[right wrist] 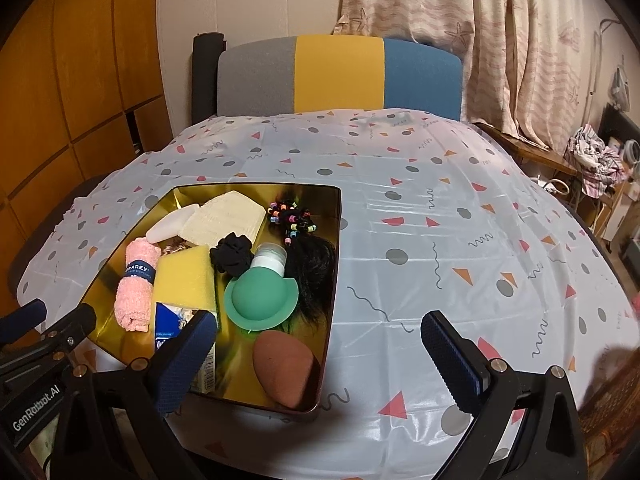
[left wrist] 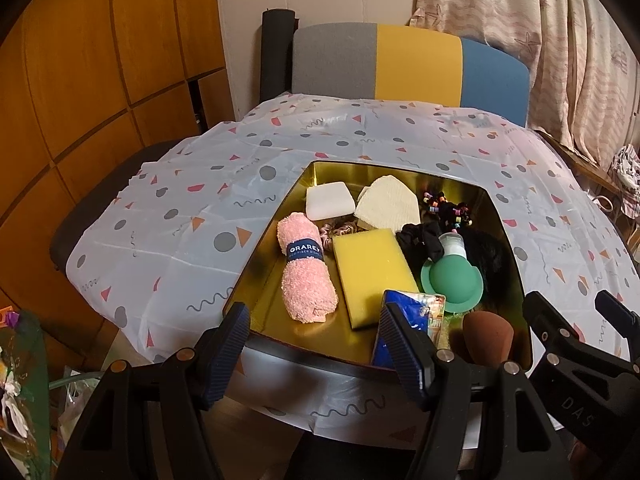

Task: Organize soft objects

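Observation:
A gold tray (left wrist: 272,292) on the patterned tablecloth holds the soft items. In it lie a rolled pink towel (left wrist: 306,272), a yellow sponge (left wrist: 370,276), a white sponge (left wrist: 330,200), a cream cloth (left wrist: 388,204), a black scrunchie (left wrist: 422,240), beaded hair ties (left wrist: 446,206), a green silicone cup (left wrist: 454,278), black hair (left wrist: 494,264), a brown makeup sponge (left wrist: 488,338) and a blue tissue pack (left wrist: 416,308). My left gripper (left wrist: 316,340) hovers open over the tray's near edge. My right gripper (right wrist: 320,356) is open above the tray's near right corner, holding nothing.
The tablecloth (right wrist: 440,240) covers a round table, with bare cloth right of the tray (right wrist: 335,240). A grey, yellow and blue chair back (right wrist: 340,76) stands behind the table. Wooden panels are on the left, curtains (right wrist: 500,40) on the right.

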